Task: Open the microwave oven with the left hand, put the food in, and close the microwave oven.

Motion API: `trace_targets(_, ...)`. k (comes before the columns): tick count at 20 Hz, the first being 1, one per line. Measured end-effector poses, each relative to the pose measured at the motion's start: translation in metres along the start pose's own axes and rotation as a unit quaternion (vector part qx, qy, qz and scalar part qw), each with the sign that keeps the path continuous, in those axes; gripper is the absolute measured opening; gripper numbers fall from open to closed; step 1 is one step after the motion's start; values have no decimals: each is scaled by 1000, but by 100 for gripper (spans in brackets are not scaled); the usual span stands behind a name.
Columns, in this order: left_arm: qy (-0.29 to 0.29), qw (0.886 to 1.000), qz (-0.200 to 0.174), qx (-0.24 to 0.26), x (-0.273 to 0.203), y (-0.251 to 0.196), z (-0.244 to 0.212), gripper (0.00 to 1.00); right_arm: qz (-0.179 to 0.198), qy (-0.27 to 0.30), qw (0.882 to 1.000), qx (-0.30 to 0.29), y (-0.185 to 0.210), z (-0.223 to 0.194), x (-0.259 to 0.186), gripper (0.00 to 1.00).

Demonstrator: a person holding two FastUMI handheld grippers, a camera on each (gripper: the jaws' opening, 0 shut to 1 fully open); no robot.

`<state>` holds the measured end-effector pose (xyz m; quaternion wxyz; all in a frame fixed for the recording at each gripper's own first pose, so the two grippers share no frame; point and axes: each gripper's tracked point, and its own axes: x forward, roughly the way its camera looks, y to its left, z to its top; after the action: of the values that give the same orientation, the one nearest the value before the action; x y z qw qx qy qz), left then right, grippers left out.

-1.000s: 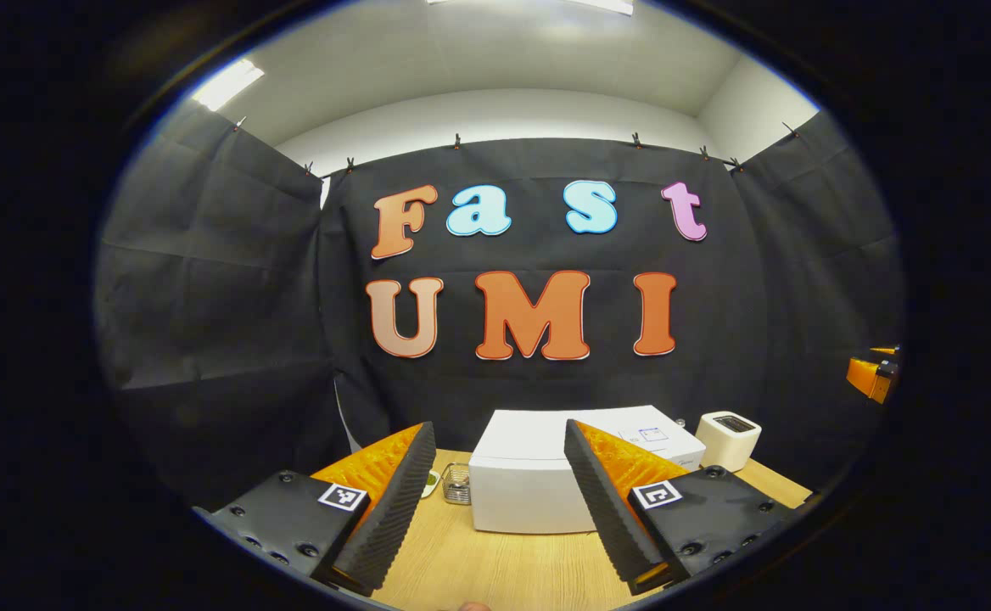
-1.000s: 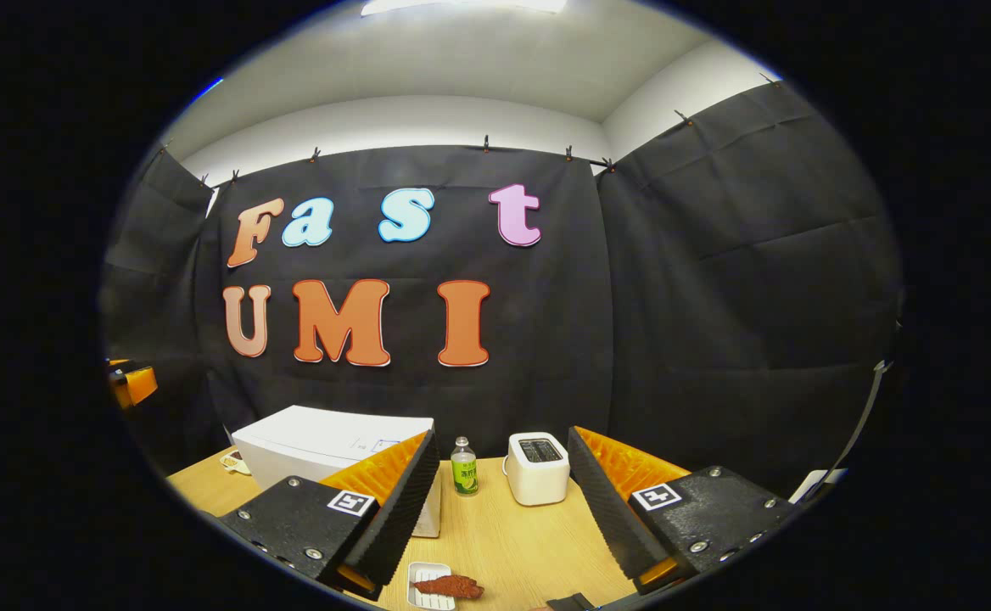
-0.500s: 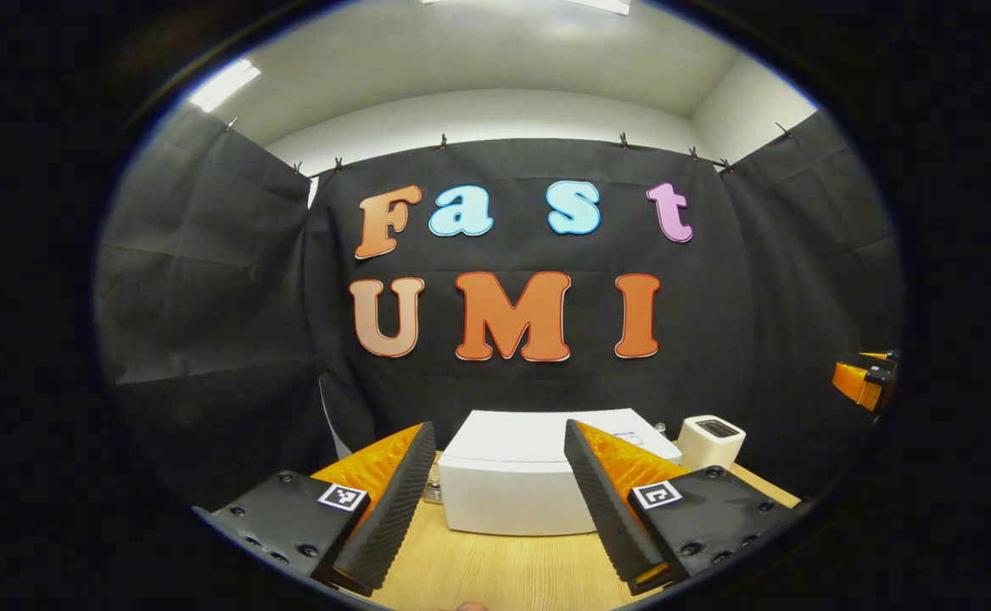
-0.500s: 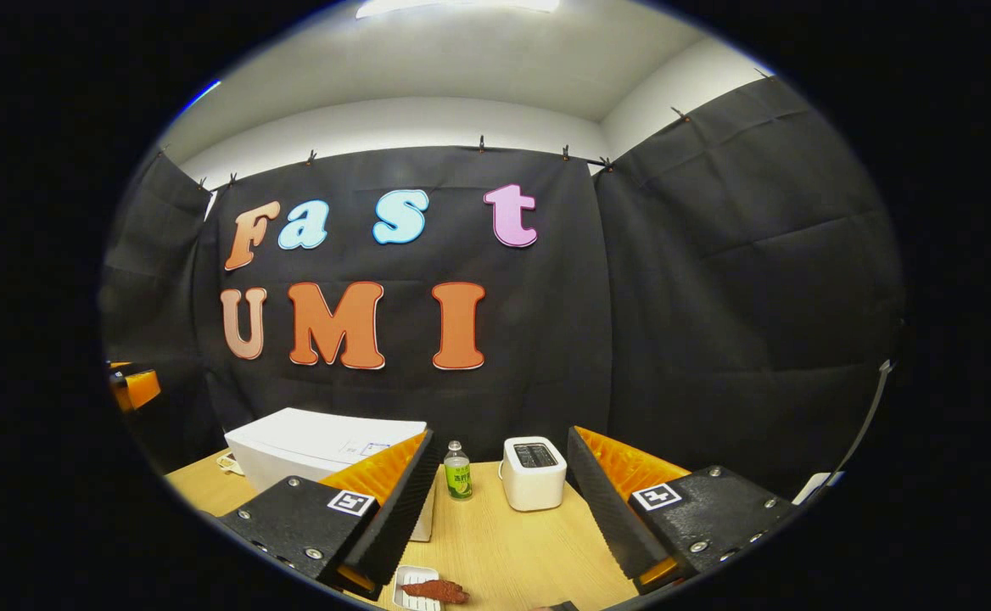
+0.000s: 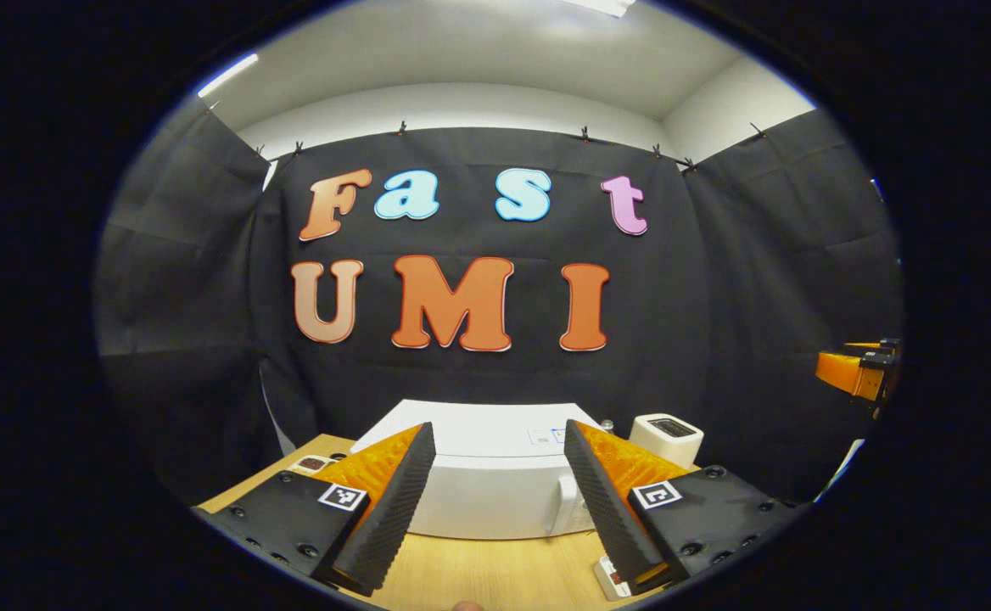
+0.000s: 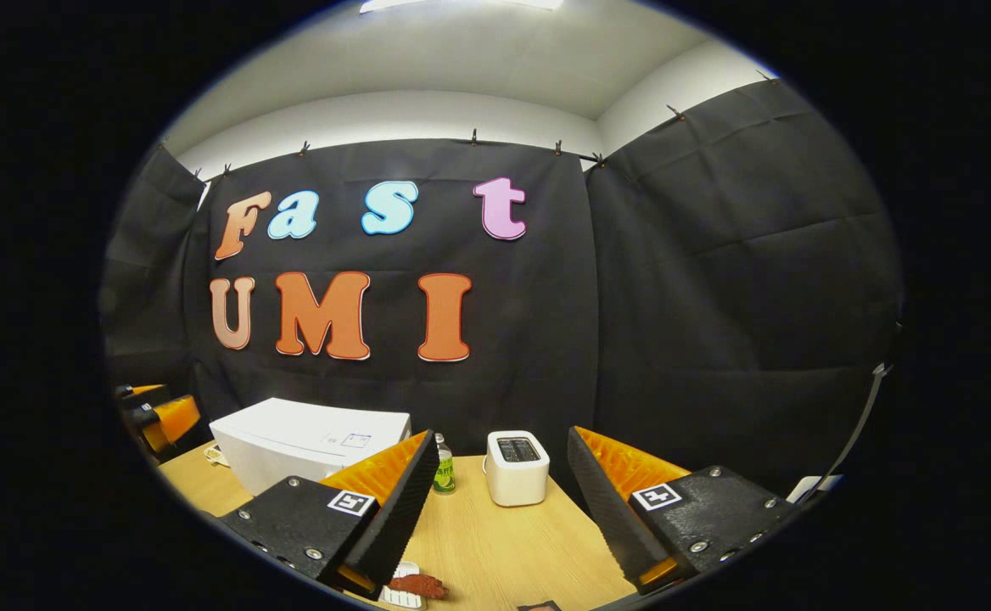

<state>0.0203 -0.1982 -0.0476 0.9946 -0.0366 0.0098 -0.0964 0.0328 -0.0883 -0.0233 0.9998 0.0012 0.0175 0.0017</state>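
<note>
Microwave oven (image 5: 487,501), white, door closed, sits toward the table's (image 5: 478,573) far edge, framed between the fingers of the left gripper (image 5: 495,509), which is spread wide and holds nothing. Right gripper (image 6: 500,518) likewise wide apart and empty, above the table; food (image 6: 415,584) on a small white dish (image 6: 398,596) lies at the near edge just beside its left finger. White toaster (image 6: 517,465) and small green bottle (image 6: 443,475) stand near the far edge, right of the microwave oven.

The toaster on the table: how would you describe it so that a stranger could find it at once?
Start from the wooden table before the black cloth wall, and find the big white microwave oven at its back. To the right of it stands a small green bottle, and right of that the toaster. It is a small white rounded box, with dark slots on top, much smaller than the oven.
</note>
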Motion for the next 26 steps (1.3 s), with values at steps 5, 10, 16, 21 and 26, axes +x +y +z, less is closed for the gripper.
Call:
trace_targets(5,17,1000,-18,-12,28,-24,-42,95,-9,13,1000,-8,-6,-7,1,95)
trace_targets(10,52,998,-19,0,62,-36,-99,95,-17,29,999,-23,-10,-16,5,95)
trace_targets(16,79,995,-53,35,99,-67,-160,98,-49,53,996,-43,-31,-29,7,95)
trace_targets(21,102,994,-41,28,123,-73,-200,95,-69,68,994,-53,-45,-35,8,95)
trace_targets(26,95,995,-31,23,140,-75,-210,95,-71,82,992,-64,-47,-42,11,95)
